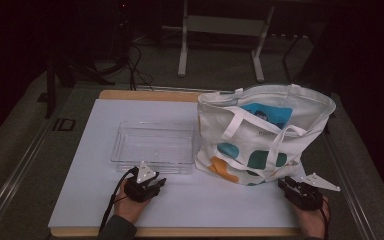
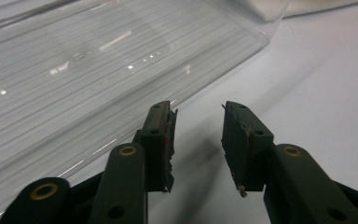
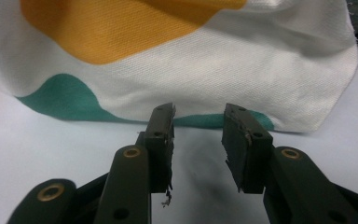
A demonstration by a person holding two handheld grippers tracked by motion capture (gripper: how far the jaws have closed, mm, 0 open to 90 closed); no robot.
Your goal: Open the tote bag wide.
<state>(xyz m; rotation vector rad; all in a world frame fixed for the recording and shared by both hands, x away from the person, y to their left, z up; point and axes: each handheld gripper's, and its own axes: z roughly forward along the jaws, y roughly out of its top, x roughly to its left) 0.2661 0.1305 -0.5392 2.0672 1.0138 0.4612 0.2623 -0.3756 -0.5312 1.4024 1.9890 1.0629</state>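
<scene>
Recorded on one white table: one clear plastic tray, and one canvas tote bag standing just right of the tray, with two fabric handles. Two hand-held grippers were present near the front edge: the left gripper just in front of the tray, the right gripper farther right, by the bag's front corner.

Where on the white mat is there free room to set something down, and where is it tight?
Free: the left strip of the white mat beside the clear tray, and the front strip between the left gripper and the right gripper. The far band behind the tray is bare too. Crowded: the right half under the tote bag, which nearly meets the tray.
</scene>
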